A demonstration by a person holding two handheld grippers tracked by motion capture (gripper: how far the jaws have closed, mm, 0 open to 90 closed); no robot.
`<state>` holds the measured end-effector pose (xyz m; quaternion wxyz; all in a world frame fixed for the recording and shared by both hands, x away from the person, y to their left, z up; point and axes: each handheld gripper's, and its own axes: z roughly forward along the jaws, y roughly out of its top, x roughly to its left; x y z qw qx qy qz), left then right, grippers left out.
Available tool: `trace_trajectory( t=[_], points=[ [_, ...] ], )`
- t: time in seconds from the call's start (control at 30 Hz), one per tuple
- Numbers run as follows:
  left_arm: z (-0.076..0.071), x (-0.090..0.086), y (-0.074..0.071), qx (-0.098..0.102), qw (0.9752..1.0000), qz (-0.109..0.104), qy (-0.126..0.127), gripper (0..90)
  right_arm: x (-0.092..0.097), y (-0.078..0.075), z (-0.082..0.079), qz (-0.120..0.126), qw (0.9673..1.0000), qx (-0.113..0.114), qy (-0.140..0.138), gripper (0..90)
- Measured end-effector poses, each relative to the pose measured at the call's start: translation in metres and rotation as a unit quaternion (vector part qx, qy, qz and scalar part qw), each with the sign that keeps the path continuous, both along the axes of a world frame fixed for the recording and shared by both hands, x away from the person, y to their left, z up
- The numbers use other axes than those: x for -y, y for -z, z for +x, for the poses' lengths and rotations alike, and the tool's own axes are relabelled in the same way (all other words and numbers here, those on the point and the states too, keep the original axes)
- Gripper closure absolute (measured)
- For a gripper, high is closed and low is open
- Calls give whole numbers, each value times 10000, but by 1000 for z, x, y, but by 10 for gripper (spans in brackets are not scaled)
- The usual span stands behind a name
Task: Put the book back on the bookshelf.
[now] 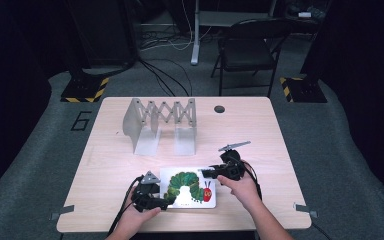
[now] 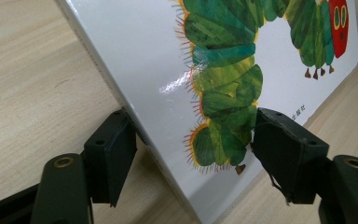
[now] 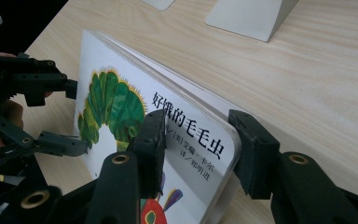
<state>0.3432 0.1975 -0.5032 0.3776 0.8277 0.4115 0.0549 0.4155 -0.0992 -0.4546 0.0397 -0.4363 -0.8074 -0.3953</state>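
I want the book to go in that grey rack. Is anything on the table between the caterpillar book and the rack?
Nothing visible is. The book, pinched by the left gripper and right gripper, has only bare table between it and the rack.

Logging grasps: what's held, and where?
The caterpillar picture book, by both: left gripper clamps the corner at the caterpillar's tail, right gripper the corner beside the title.
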Motion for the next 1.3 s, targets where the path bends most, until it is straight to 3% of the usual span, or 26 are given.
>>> trace_trajectory(
  t=[0.07,0.37,0.53,0.67,0.97,1.3],
  points=[
    [0,-2,-2,-26,10000,8,10,333,-1,-2,-1,16,10000,53,25,577],
    [0,-8,-10,230,9995,-37,-200,453,-3,-14,-6,74,9995,295,-7,586],
    [0,-11,-14,275,9994,16,-201,477,-5,-20,-9,70,9992,385,-52,584],
    [0,-13,-17,308,9989,-87,-340,494,-8,-23,-11,92,9988,464,-114,577],
    [0,-19,-26,640,9967,-37,-492,521,-14,-30,-15,75,9984,527,-185,548],
    [-2,-24,-22,554,9977,66,-386,529,-18,-30,-21,30,9972,606,-438,545]
  ],
)
